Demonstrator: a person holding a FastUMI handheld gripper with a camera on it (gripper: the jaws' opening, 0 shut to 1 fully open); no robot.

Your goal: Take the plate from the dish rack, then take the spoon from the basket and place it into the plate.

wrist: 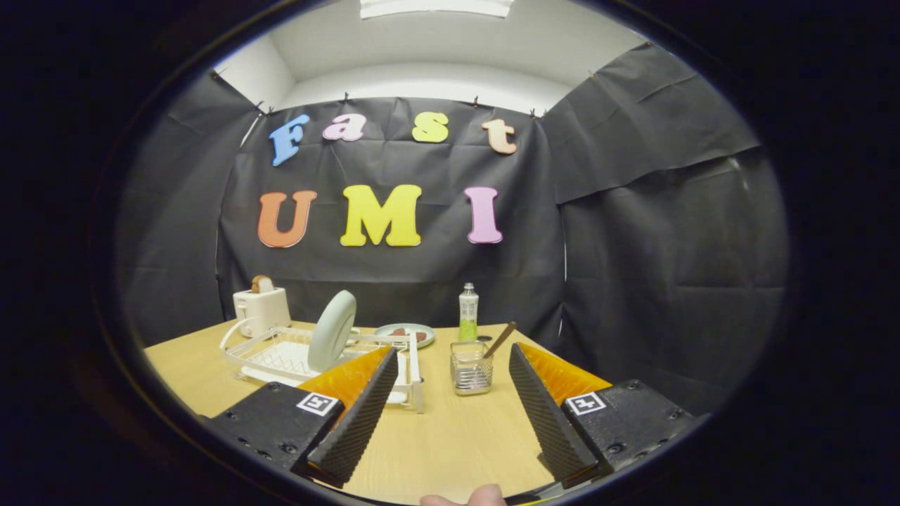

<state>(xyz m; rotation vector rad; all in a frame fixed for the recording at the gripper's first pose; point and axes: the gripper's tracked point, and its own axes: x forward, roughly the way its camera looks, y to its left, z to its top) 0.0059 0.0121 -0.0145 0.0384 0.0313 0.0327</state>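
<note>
A pale plate (332, 330) stands on edge in the white dish rack (281, 355), beyond my left finger. A small wire basket (472, 368) sits on the wooden table (450, 436) just ahead, between the fingers' lines, with a brown-handled spoon (500, 339) leaning out of it to the right. My gripper (450, 365) is open, held back from both, with nothing between its fingers.
A white toaster (261, 309) with a slice of bread stands behind the rack. A second plate (406, 333) with something brown on it lies at the back, beside a green-labelled bottle (468, 312). A fingertip (485, 496) shows below the gripper.
</note>
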